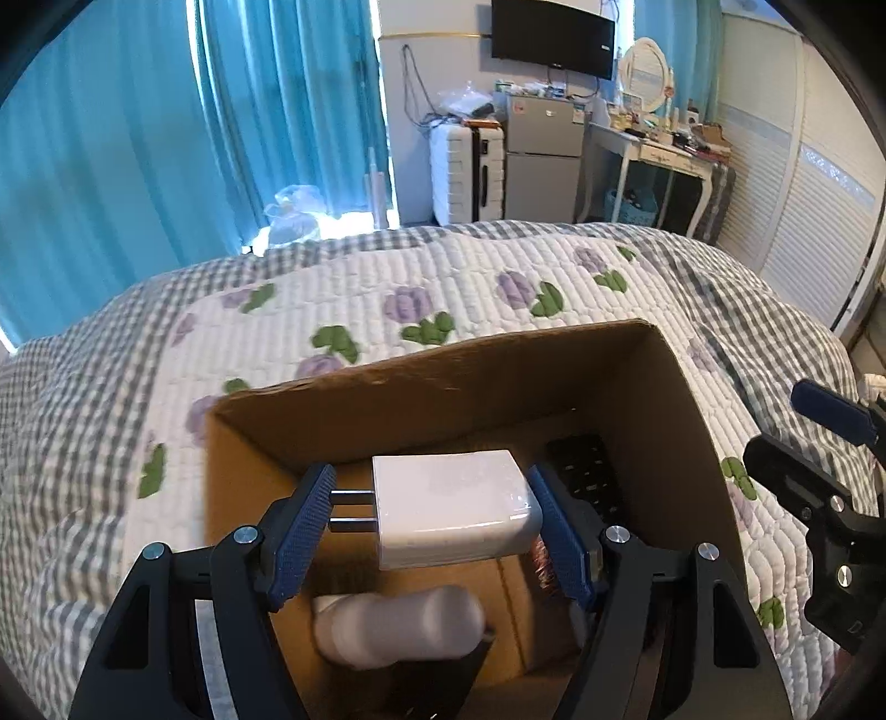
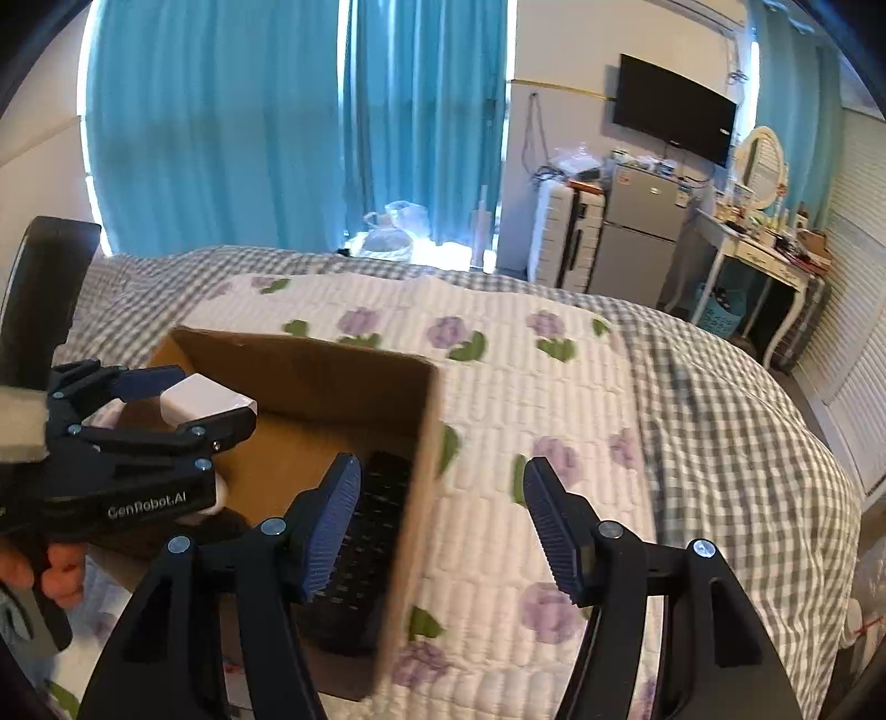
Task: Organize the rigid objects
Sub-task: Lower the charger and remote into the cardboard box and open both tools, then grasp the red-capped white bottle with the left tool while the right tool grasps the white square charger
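Note:
My left gripper (image 1: 429, 512) is shut on a white plug charger (image 1: 454, 512), its two metal prongs pointing left, held above the open cardboard box (image 1: 443, 382). Inside the box lie a white bottle-like object (image 1: 398, 626) and a black remote control (image 1: 587, 482). In the right wrist view the left gripper (image 2: 183, 404) holds the charger (image 2: 205, 407) over the box (image 2: 410, 459), and the remote (image 2: 365, 548) lies along the box's right wall. My right gripper (image 2: 440, 520) is open and empty, straddling that right wall; it also shows in the left wrist view (image 1: 830, 471).
The box sits on a bed with a floral and checked quilt (image 2: 554, 387). Behind the bed are blue curtains (image 1: 138, 138), a white suitcase (image 1: 468, 166), a small fridge (image 1: 545, 160), a dressing table (image 1: 659, 149) and a wall TV (image 1: 554, 36). White louvred doors (image 1: 803, 166) run along the right.

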Motion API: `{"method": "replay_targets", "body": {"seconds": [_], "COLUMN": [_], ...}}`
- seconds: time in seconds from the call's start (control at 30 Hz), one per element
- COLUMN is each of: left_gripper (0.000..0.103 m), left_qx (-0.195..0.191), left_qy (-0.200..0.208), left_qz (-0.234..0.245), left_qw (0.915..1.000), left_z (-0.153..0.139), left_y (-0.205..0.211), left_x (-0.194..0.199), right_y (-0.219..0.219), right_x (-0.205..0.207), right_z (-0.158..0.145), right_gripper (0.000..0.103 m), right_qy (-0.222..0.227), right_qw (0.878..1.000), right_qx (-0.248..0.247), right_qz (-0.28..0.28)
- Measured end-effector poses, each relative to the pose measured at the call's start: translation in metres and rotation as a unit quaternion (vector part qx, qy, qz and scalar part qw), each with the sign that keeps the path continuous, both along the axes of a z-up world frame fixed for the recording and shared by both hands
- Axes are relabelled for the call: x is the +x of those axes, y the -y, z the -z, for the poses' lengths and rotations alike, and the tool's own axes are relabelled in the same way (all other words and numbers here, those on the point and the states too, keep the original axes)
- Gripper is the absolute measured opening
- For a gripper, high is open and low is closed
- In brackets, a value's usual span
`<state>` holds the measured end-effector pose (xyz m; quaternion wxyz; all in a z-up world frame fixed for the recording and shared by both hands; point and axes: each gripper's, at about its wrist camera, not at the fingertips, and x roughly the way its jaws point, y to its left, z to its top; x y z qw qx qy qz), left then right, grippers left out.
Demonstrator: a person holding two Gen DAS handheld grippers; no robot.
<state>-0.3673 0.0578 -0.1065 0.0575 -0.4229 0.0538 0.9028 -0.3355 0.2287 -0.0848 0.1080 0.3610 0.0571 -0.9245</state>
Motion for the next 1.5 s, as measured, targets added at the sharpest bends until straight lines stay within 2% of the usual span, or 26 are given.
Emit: {"method": "replay_targets", "body": {"seconds": [0.17, 0.2, 0.27, 0.4, 0.53, 0.67, 0.7, 0.9, 1.03, 1.13, 1.23, 1.37, 1.43, 1.5], "left_gripper": [0.075, 0.083, 0.093, 0.093, 0.093, 0.099, 0.103, 0.103, 0.103, 0.103, 0.103, 0.103, 0.103, 0.103], "left_qx": [0.0, -0.004, -0.015, -0.015, 0.007, 0.011, 0.015, 0.012, 0.018, 0.026, 0.041, 0.025, 0.021, 0.035], "left_qy": [-0.024, -0.032, -0.042, -0.047, -0.057, -0.092, -0.104, -0.128, -0.118, -0.097, -0.071, -0.043, -0.024, -0.008], "left_qz": [0.012, 0.014, 0.014, 0.013, 0.002, -0.006, -0.006, 0.002, -0.011, -0.033, -0.05, -0.07, -0.069, -0.07], "left_qw": [0.9996, 0.9994, 0.9989, 0.9987, 0.9984, 0.9957, 0.9944, 0.9918, 0.9928, 0.9944, 0.9954, 0.9963, 0.9971, 0.9969], "left_z": [0.001, -0.002, -0.009, -0.032, -0.059, -0.091, -0.097, -0.109, -0.093, -0.067, -0.026, 0.022, 0.04, 0.051], "left_y": [-0.009, -0.01, -0.013, -0.009, 0.005, 0.018, 0.021, 0.031, 0.038, 0.045, 0.058, 0.066, 0.068, 0.072], "left_x": [0.009, 0.014, 0.022, 0.044, 0.073, 0.114, 0.126, 0.171, 0.19, 0.195, 0.194, 0.192, 0.189, 0.188], "right_y": [-0.014, -0.015, -0.016, -0.018, -0.02, -0.019, -0.019, -0.012, -0.002, 0.007, 0.018, 0.032, 0.037, 0.045], "right_x": [-0.002, 0.0, 0.005, 0.022, 0.048, 0.087, 0.096, 0.142, 0.158, 0.162, 0.159, 0.147, 0.141, 0.137], "right_z": [0.009, 0.008, 0.003, -0.011, -0.027, -0.057, -0.064, -0.088, -0.077, -0.052, -0.017, 0.038, 0.061, 0.089], "right_gripper": [0.061, 0.061, 0.062, 0.076, 0.077, 0.097, 0.098, 0.103, 0.103, 0.103, 0.103, 0.103, 0.103, 0.103], "right_qy": [0.012, 0.01, 0.006, -0.009, -0.013, -0.048, -0.058, -0.079, -0.075, -0.042, 0.0, 0.052, 0.072, 0.102], "right_qw": [1.0, 1.0, 1.0, 1.0, 0.999, 0.998, 0.997, 0.996, 0.997, 0.999, 1.0, 0.999, 0.997, 0.995], "right_qx": [-0.005, -0.007, -0.007, -0.008, -0.016, -0.008, -0.009, -0.003, 0.015, 0.013, 0.007, 0.007, 0.012, 0.017], "right_qz": [0.015, 0.016, 0.017, 0.025, 0.034, 0.043, 0.045, 0.039, 0.032, 0.018, 0.004, -0.005, -0.007, -0.007]}}
